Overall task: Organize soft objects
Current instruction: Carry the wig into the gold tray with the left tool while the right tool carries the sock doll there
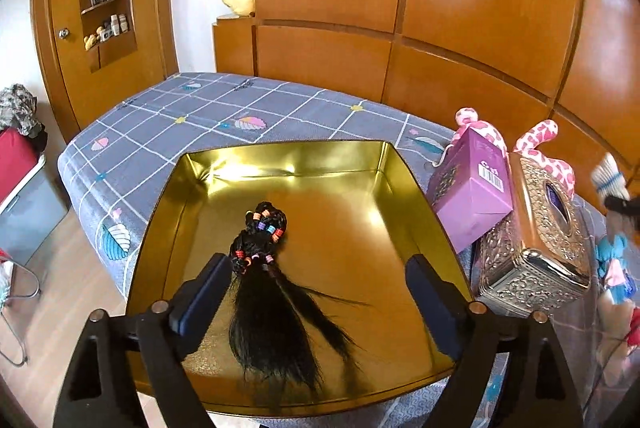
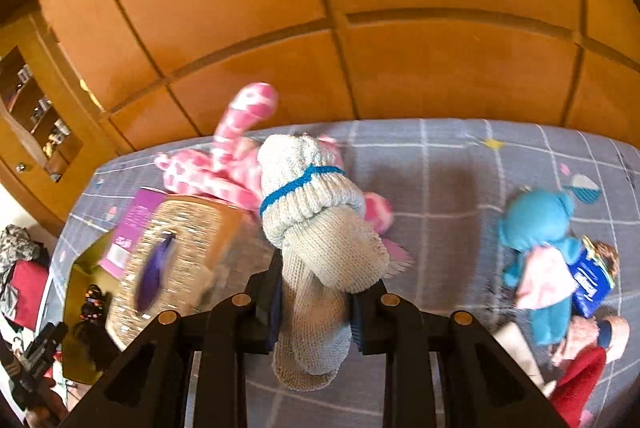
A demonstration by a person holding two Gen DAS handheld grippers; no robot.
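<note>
— Where do things stand?

— My right tongs [image 2: 316, 312] are clenched on the knitted sock bundle [image 2: 320, 228], gripping its lower folded part, so the rolled cuff with the blue stripe sticks out ahead of the fingers. It hangs above the bed [image 2: 460, 168], not resting on anything. My left tongs [image 1: 316, 292] are released, jaws spread wide over the gold tin tray [image 1: 416, 188], with the black hairpiece [image 1: 268, 288] lying in the tray between them, its braided end just beside the left finger.

— Which way does the sock bundle point?

— Its long axis runs straight along my fingers, away from me toward the wooden wall, the thick cuff end farthest out.

— What could go wrong?

— Most of the bulk sits beyond the grip, so I judge a quick swing could make it sag or slide out of the pads. The right view is blurred, which suggests I am moving fast. On the way to the tray the cuff could catch the ornate silver tissue box [image 1: 536, 228] or the purple carton [image 1: 472, 196] leaning on it, both just beside the tray's right wall, and tip the carton in. The pink plush [image 2: 224, 164] lies close behind too. Dropping the bundle on the hairpiece could tangle its loose strands.
</note>
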